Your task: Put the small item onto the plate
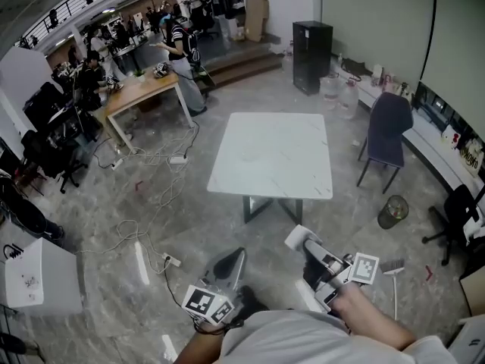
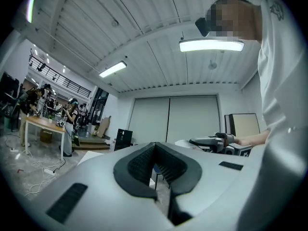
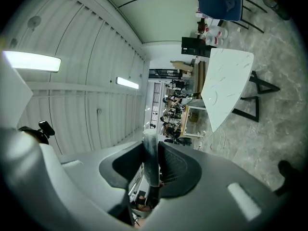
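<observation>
Right gripper (image 3: 150,137): the jaws are set narrow and clamped on a thin white item (image 3: 150,160). The item is flat and pale grey-white. Its rounded far end projects just past the fingertips. The right gripper view shows only its edge, so its full outline cannot be told.

Location of the item: held in the air over the grey floor (image 1: 348,218), on the near side of the white marble-patterned table (image 1: 269,158) and apart from it.

Left gripper (image 1: 229,264): the jaws are drawn together at the tips, with nothing between them. It is held to the left of the right gripper, also on the near side of the table.

A blue chair (image 1: 386,127) stands to the right of the table. A wooden table (image 1: 144,89) with people around it stands far left.
</observation>
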Motion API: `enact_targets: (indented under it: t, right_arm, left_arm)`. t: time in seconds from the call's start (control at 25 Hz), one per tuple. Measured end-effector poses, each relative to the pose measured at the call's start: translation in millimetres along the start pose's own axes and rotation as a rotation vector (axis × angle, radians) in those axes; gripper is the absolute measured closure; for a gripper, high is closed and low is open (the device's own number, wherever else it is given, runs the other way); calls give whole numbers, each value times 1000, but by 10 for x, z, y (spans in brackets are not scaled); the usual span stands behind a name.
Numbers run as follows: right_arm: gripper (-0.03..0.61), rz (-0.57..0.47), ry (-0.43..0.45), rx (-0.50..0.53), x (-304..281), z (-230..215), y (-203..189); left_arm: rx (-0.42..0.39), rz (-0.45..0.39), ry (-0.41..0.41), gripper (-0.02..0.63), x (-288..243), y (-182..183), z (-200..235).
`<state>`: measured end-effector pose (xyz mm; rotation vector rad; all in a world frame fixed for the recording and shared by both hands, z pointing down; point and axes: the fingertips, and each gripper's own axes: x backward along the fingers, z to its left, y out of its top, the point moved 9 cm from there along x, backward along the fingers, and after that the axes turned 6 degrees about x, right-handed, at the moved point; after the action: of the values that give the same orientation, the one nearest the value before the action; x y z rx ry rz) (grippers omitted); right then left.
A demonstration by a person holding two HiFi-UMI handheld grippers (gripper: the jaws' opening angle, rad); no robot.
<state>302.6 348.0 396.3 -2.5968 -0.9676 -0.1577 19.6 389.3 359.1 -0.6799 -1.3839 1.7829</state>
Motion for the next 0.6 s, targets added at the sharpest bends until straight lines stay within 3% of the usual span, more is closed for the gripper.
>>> enact_targets:
  t: [0.32,0.6]
  right_arm:
    - [482,-12,6,18,-488,-131,369]
    - [482,-30,-14,29,-1269,-382,600]
  left_arm:
    - [7,4,-38,607,-497,124,465]
    - [-2,12,-87,607,-897,392,1262]
